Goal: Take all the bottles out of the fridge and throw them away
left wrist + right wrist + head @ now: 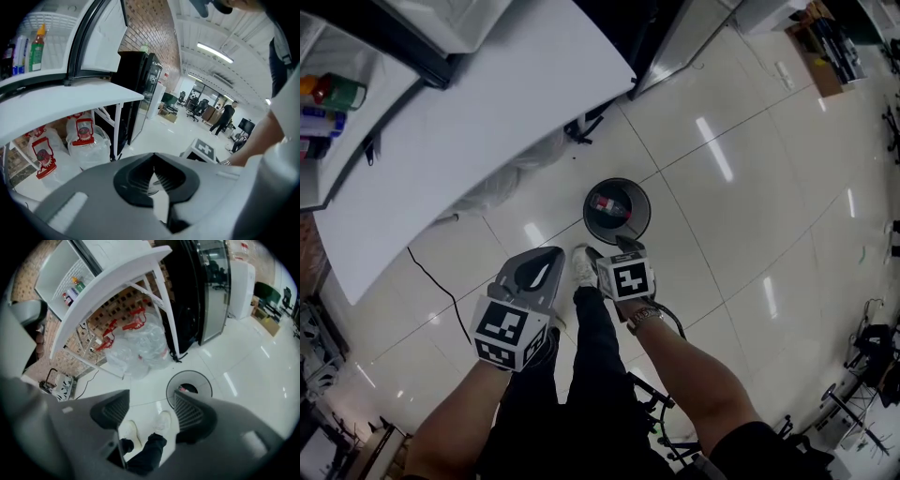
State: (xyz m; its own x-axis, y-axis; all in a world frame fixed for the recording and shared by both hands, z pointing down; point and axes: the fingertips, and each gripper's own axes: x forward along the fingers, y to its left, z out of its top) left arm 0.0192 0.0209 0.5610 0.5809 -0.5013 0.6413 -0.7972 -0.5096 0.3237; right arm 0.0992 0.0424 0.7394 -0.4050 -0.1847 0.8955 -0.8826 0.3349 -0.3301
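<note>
The person stands over a round trash bin [590, 218] on the shiny tile floor. The head view looks straight into it, and one bottle [607, 203] with a red label lies at the bottom. The left gripper [554, 254] has its jaws pressed together with nothing in them. The right gripper [151, 397], nearer the bin, is spread wide and empty. Its own view shows only white shoes [162, 421] and a dark trouser leg in the gap, with the bin just behind its right jaw. More bottles [36, 46] stand on the fridge shelf, far left. Only the gripper views see under the white table [469, 141], where clear water jugs [85, 138] with red handles sit.
</note>
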